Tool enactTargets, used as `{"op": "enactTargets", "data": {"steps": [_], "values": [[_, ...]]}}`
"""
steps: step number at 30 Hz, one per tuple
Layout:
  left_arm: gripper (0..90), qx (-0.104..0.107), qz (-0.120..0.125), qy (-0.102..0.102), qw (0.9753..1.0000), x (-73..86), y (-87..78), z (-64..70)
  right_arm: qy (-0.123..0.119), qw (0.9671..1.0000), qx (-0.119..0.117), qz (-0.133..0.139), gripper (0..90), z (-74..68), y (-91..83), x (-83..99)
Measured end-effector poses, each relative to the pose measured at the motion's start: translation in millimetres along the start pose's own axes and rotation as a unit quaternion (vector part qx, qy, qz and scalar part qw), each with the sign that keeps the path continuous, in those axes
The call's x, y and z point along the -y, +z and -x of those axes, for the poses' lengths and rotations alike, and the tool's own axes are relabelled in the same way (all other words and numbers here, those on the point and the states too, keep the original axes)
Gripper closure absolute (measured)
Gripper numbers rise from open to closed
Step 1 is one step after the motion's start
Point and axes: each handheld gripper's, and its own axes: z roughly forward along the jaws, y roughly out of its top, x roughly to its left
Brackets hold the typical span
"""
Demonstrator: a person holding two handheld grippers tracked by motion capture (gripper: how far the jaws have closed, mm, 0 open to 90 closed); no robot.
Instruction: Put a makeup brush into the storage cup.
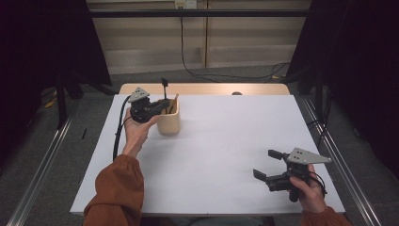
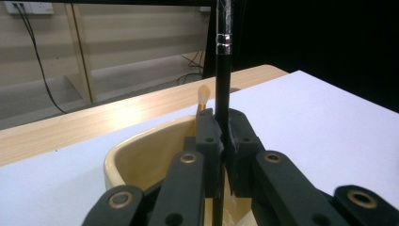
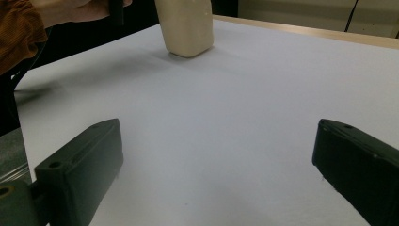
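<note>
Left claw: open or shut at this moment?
Shut. In the left gripper view the left claw clamps the black brush handle, upright over the cream cup.

Even overhead light brightens the white table, while the surroundings fall into near-black. Shadows are soft and faint, without glare. In the gripper views, the near jaws blur slightly; the background wall is soft, dim and grainy.
</note>
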Motion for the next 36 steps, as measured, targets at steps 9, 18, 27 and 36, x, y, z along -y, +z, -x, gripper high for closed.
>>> {"op": "enactTargets", "data": {"steps": [9,18,27,36], "values": [[76.4,-0.008,-0.007,0.017,0.9998,0.0,-2.0,-1.7,-0.002,1.0000,-0.002,-0.001,1.6,-0.8,0.3,-0.1],[48.8,-0.013,-0.001,0.000,0.9999,0.5,0.0,-0.9,-0.001,1.0000,-0.002,0.000,1.6,-0.6,-0.3,-0.2],[23.3,-0.016,0.005,-0.015,0.9997,-0.3,-1.7,-4.6,0.002,1.0000,0.002,0.002,1.6,1.4,-1.0,0.6],[2.7,-0.016,0.007,-0.028,0.9995,-2.2,-6.1,-7.7,0.003,1.0000,0.001,0.004,1.6,1.8,-0.5,0.1]]}}
